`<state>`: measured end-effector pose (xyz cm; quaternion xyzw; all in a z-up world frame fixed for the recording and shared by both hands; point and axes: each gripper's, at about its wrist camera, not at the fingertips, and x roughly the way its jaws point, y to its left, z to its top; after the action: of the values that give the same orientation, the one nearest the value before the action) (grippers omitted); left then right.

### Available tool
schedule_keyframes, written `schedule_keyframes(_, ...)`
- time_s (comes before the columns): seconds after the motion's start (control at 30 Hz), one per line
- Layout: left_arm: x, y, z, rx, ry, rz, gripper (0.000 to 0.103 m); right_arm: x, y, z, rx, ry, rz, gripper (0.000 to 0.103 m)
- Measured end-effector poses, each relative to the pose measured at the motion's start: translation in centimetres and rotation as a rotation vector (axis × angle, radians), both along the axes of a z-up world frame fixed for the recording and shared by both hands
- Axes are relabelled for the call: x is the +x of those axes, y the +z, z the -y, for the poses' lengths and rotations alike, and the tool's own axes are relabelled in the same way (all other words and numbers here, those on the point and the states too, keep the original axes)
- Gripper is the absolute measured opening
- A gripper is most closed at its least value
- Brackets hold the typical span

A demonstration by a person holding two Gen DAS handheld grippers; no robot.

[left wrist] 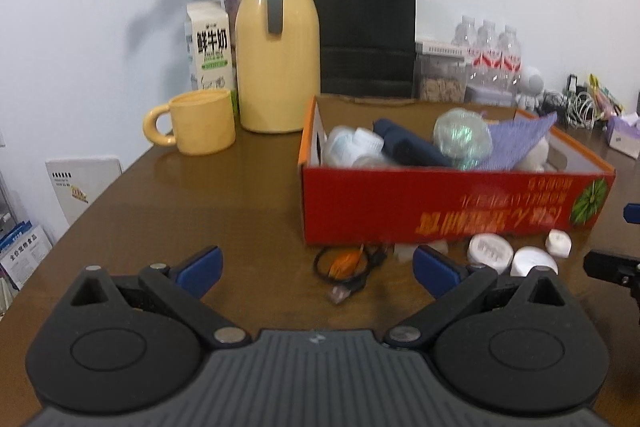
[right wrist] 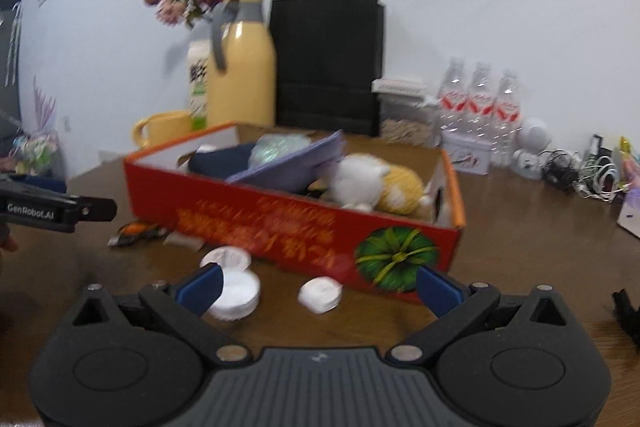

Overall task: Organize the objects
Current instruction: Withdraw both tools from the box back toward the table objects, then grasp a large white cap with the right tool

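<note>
A red cardboard box (left wrist: pixel 440 205) (right wrist: pixel 280 223) stands on the brown table, holding a dark blue roll (left wrist: pixel 408 143), a purple cloth (left wrist: pixel 516 143), a shiny ball (left wrist: pixel 462 137) and a plush toy (right wrist: pixel 380 183). In front of it lie a black and orange cable (left wrist: pixel 346 267) (right wrist: pixel 134 231) and three white round jars (left wrist: pixel 490 251) (right wrist: pixel 236 291) (right wrist: pixel 320 293). My left gripper (left wrist: pixel 318 269) is open and empty, just short of the cable. My right gripper (right wrist: pixel 318 285) is open and empty, with a small jar between its fingers' line.
A yellow mug (left wrist: pixel 196 123), yellow jug (left wrist: pixel 276 39), milk carton (left wrist: pixel 208 47), dried flowers and black paper bag (left wrist: pixel 366 27) stand at the back. Water bottles (right wrist: pixel 476 111), a tin and tangled cables (right wrist: pixel 580 171) lie back right.
</note>
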<state>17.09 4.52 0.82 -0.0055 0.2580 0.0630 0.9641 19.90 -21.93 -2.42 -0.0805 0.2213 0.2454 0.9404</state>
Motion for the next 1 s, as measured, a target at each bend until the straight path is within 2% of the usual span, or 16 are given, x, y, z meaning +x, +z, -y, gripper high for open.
schedule_keyframes(0.27, -0.2, -1.2, -0.8, -0.02, -0.006, -0.055, 0.103, 0.5, -1.0, -3.3, -0.054, 0.045, -0.074, 0.101)
schedule_keyframes(0.47, 0.1, -1.6, -0.9, -0.037, -0.016, -0.074, 0.103, 1.6, -1.4, -5.2, -0.062, 0.076, -0.13, 0.074)
schedule_keyframes(0.6, 0.3, -1.8, -1.0, -0.046, -0.016, -0.082, 0.103, 1.9, -1.6, -6.0, -0.068, 0.093, -0.148, 0.04)
schedule_keyframes(0.87, 0.4, -1.9, -1.1, -0.056, -0.012, -0.088, 0.103, 1.4, -1.1, -5.5, -0.032, 0.078, -0.106, 0.039)
schedule_keyframes(1.0, 0.4, -2.0, -1.1, -0.054, -0.007, -0.09, 0.103, 0.6, -0.5, -4.8, 0.003, 0.044, -0.031, 0.039)
